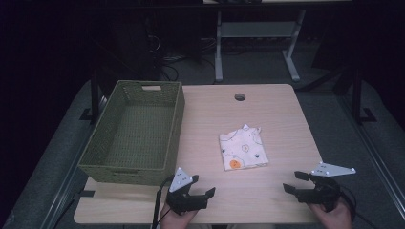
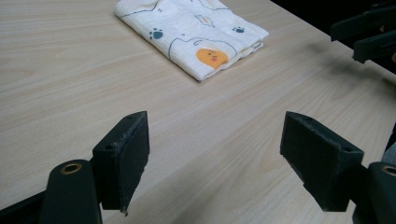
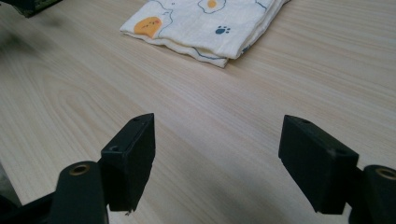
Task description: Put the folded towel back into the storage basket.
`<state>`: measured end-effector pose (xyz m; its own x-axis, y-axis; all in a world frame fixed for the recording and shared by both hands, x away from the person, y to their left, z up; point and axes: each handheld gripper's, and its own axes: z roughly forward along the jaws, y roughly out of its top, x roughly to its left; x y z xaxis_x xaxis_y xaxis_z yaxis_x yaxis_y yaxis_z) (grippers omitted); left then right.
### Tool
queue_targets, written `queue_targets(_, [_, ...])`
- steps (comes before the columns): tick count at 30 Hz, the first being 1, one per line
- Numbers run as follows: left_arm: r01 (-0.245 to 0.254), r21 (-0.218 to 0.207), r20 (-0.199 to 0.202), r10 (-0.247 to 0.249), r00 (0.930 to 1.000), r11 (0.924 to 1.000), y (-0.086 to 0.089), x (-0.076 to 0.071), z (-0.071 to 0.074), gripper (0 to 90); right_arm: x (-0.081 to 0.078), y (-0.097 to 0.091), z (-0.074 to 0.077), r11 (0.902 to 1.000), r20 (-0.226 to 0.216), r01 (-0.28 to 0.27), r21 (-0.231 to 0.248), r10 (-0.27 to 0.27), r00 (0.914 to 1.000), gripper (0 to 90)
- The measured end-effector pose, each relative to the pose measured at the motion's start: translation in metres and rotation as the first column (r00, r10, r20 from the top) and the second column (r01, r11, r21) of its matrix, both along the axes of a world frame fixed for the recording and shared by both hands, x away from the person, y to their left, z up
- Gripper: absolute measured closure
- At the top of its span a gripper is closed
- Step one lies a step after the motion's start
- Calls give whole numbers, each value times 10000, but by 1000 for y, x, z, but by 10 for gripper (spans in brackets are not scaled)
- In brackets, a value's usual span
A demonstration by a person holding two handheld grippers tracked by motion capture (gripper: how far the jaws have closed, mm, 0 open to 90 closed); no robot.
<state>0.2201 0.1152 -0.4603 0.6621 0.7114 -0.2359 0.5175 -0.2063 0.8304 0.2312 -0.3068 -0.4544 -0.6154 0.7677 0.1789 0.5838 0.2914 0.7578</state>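
We see a folded cloth (image 1: pixel 242 148) lying flat on the table (image 1: pixel 277 109), a little right of the table's middle and well apart from every edge. Bare wood lies all around the cloth, with the widest open stretch on its near side, between it and the front edge. A green woven basket (image 1: pixel 105 155) stands to the left of the cloth, apart from it, along the table's left side. A round cable hole (image 1: pixel 239 97) sits beyond the cloth, near the far edge.

The cloth is close to square, so its long axis is hard to tell; in the high view it is turned slightly, its sides running a little off the table's edges, and one small corner pokes up at its far side. An orange print marks its near left corner.

Our left hand-held gripper (image 1: pixel 199 191) hovers near the front edge, to the near left of the cloth, jaws spread wide with nothing between them. Our right hand-held gripper (image 1: pixel 294 181) hovers to the near right of the cloth, also released and empty. In both gripper views the cloth (image 2: pixel 191 35) (image 3: pixel 205 25) lies ahead of the jaws, across bare wood.
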Motion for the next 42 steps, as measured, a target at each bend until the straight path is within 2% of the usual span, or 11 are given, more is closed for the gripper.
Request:
queue_targets(4, [31, -6, -57, -31, 10000, 10000, 0, 0, -1, 243, 1, 1, -1, 10000, -86, -29, -19, 29, 10000, 269])
queue_targets(10, [28, -255, -96, -30, 9999, 9997, 2, 0, -1, 243, 0, 7, 1, 9999, -6, -81, -134, 81, 10000, 269])
queue_targets(14, [35, -600, -131, -43, 9999, 9982, 3, 1, 2, 244, 2, 14, 2, 9993, 2, -328, -180, 329, 9995, 265])
queue_targets(19, [79, -638, -202, -92, 9998, 9979, 2, 2, 2, 243, 5, 20, 3, 9986, 0, -509, -111, 509, 9987, 259])
queue_targets(22, [315, -663, -155, -326, 9993, 9973, -4, 6, 3, 243, 12, 26, 3, 9978, -88, -660, -106, 659, 9978, 254])
queue_targets(26, [685, -301, -73, -688, 9976, 9972, -21, 18, 7, 242, 22, 31, 5, 9967, -202, -805, -87, 803, 9966, 241])
queue_targets(29, [772, -208, -45, -773, 9970, 9968, -26, 24, 10, 243, 27, 32, 8, 9964, -252, -846, -37, 845, 9961, 238])
queue_targets(32, [701, -71, -76, -702, 9975, 9975, -34, 39, 15, 242, 35, 33, 12, 9959, -306, -903, -39, 901, 9955, 238])
queue_targets(37, [618, -99, -228, -620, 9978, 9980, -42, 53, 19, 243, 46, 34, 15, 9953, -387, -965, -23, 964, 9946, 238])
queue_targets(41, [492, 189, -292, -487, 9984, 9986, -50, 66, 19, 243, 55, 35, 15, 9956, -423, -928, 117, 932, 9947, 239])
queue_targets(42, [295, 330, -333, -284, 9990, 9990, -53, 72, 18, 244, 60, 37, 16, 9953, -489, -964, 60, 966, 9941, 239])
